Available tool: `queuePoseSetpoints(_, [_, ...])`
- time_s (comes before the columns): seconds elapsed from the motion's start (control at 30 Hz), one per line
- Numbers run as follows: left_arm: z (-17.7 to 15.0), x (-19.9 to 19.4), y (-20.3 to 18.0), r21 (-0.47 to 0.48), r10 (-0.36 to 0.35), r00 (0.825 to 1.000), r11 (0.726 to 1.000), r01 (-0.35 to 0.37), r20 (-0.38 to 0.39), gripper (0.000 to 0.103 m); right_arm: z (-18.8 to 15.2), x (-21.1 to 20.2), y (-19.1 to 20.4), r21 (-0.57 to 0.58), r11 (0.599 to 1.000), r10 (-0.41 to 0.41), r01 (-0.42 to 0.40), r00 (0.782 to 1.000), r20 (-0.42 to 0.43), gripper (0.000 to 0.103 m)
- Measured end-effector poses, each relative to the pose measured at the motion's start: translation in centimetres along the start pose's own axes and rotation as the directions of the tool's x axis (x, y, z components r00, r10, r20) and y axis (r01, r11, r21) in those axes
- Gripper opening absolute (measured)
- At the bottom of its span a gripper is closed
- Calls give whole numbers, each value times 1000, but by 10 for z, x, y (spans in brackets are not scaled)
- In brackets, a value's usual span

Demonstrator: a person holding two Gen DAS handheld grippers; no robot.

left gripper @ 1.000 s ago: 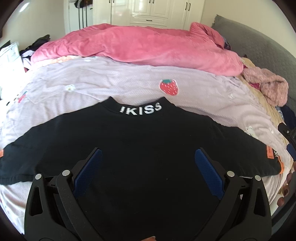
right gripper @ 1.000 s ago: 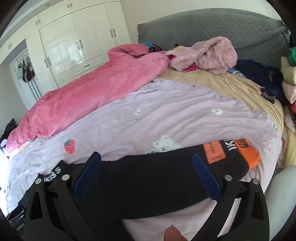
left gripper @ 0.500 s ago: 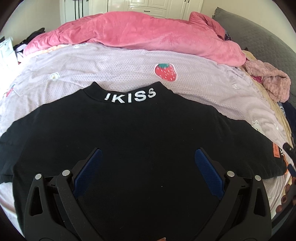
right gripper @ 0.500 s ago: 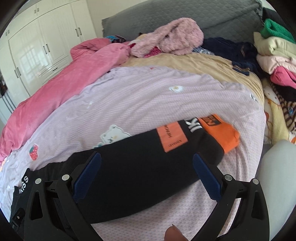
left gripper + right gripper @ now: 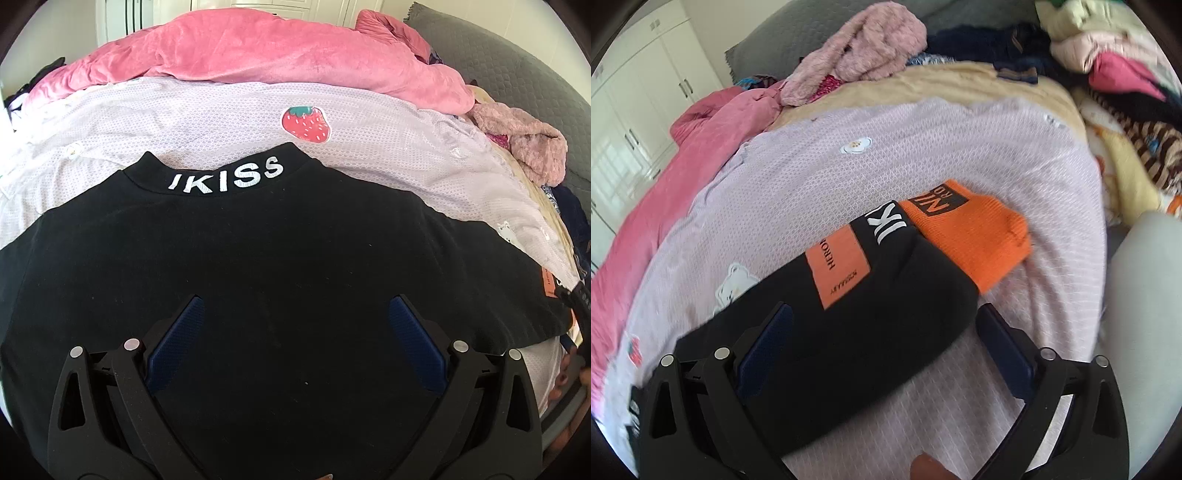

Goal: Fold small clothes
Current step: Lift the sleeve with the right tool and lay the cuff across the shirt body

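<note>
A black top (image 5: 280,266) with white "IKISS" lettering on its collar lies spread flat, back up, on a lilac patterned bedspread (image 5: 221,122). My left gripper (image 5: 295,306) hangs open over the middle of its back, nothing between the blue pads. In the right wrist view the top's right sleeve (image 5: 857,317) stretches out, black with an orange patch and an orange cuff (image 5: 975,236). My right gripper (image 5: 882,314) stands open just above that sleeve, one finger on each side of it.
A pink quilt (image 5: 258,55) is heaped along the far side of the bed. A fluffy pink garment (image 5: 864,55) and a pile of mixed clothes (image 5: 1115,66) lie by the grey headboard (image 5: 517,85). A person's fingers (image 5: 565,373) show at the right edge.
Both grippers have come down closer to the top. The right one has swung right along the sleeve toward the orange cuff. Both stayed open.
</note>
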State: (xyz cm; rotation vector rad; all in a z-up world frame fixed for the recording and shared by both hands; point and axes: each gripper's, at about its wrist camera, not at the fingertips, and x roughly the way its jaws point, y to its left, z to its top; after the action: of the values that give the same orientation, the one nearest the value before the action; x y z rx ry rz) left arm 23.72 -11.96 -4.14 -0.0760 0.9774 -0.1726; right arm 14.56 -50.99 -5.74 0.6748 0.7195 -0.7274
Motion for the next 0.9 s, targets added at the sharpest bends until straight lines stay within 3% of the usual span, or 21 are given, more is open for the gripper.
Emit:
queuePoseSetpoints(0.2, [-3, 0, 8, -8, -6, 1000, 1000, 6, -7, 94, 25, 18, 0, 122, 990, 75, -74, 997, -5, 97])
queuePoseSetpoints(0.27, [-4, -2, 10, -14, -17, 1000, 1000, 17, -9, 94, 33, 14, 10, 133, 986, 104, -104, 995, 14, 66])
queuePoseSetpoints(0.33, [-4, -4, 12, -20, -22, 1000, 1000, 22, -5, 94, 37, 9, 24, 92, 986, 137, -141, 989, 49, 27])
queuePoseSetpoints(0.4, [-4, -8, 14, -26, -26, 1000, 999, 26, 3, 94, 33, 4, 43, 19, 970, 241, -242, 970, 31, 21])
queuePoseSetpoints(0.53, [-6, -15, 27, -75, -28, 999, 997, 29, 17, 94, 13, -23, 81, -126, 915, 388, -383, 921, 19, 19])
queuePoseSetpoints(0.63, [-8, -20, 39, -108, -12, 1000, 994, 15, 23, 94, -12, -55, 116, -256, 836, 500, -486, 866, -11, 19])
queuePoseSetpoints(0.8, [-14, -33, 65, -165, 12, 999, 986, -7, 31, 94, -49, -83, 157, -376, 722, 592, -580, 800, -97, 19])
queuePoseSetpoints(0.9, [-19, -40, 80, -185, 36, 999, 982, -30, 30, 94, -72, -91, 178, -447, 660, 608, -604, 779, -154, 19])
